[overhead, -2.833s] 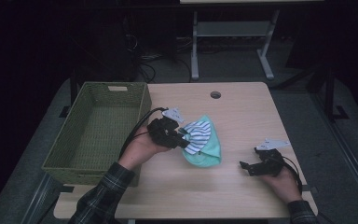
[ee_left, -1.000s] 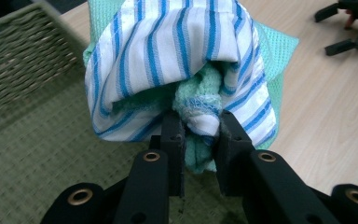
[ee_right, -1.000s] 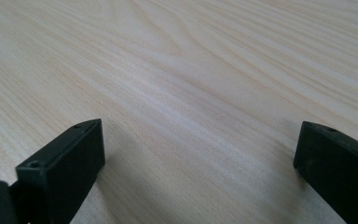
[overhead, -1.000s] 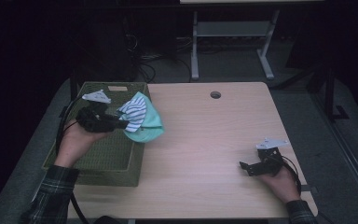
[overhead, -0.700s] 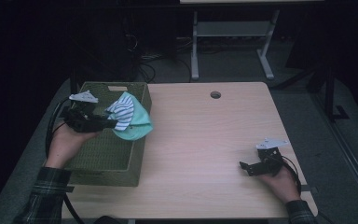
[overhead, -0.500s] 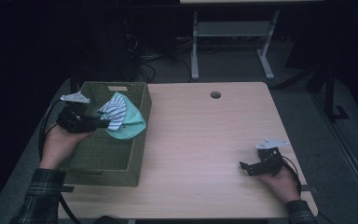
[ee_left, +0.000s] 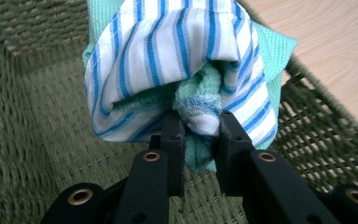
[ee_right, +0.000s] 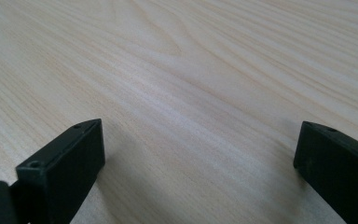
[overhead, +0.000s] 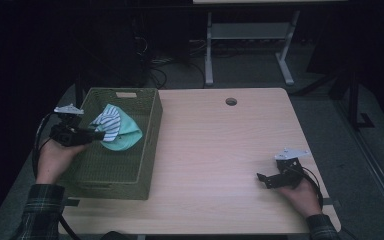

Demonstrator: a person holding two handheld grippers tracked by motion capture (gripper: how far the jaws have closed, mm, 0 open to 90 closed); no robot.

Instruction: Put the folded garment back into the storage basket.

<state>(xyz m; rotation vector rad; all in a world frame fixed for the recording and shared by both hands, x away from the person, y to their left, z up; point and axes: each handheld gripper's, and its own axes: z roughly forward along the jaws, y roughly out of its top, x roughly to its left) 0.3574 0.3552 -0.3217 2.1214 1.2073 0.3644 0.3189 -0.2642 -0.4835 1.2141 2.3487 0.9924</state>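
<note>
A bundle of cloth [overhead: 116, 131], mint green with a blue-and-white striped piece wrapped around it, hangs over the inside of the green woven basket [overhead: 145, 150]. My left gripper [overhead: 98, 135] comes in over the basket's left rim and is shut on the bundle. In the left gripper view the cloth [ee_left: 182, 74] is pinched between the black jaws of that gripper [ee_left: 199, 133], with basket weave below. My right gripper [overhead: 260, 178] rests low on the table near its front right. Its jaws stand wide apart in the right gripper view [ee_right: 198, 149], with bare wood between them.
The basket stands at the left end of the wooden table [overhead: 215, 150]. A round cable hole [overhead: 231, 101] lies near the far edge. Beyond the table are a metal stand's legs [overhead: 250, 55] and floor cables.
My left gripper carried the cloth bundle from the table's middle leftward over the basket, then farther left and lower into it. The right gripper stayed put.
</note>
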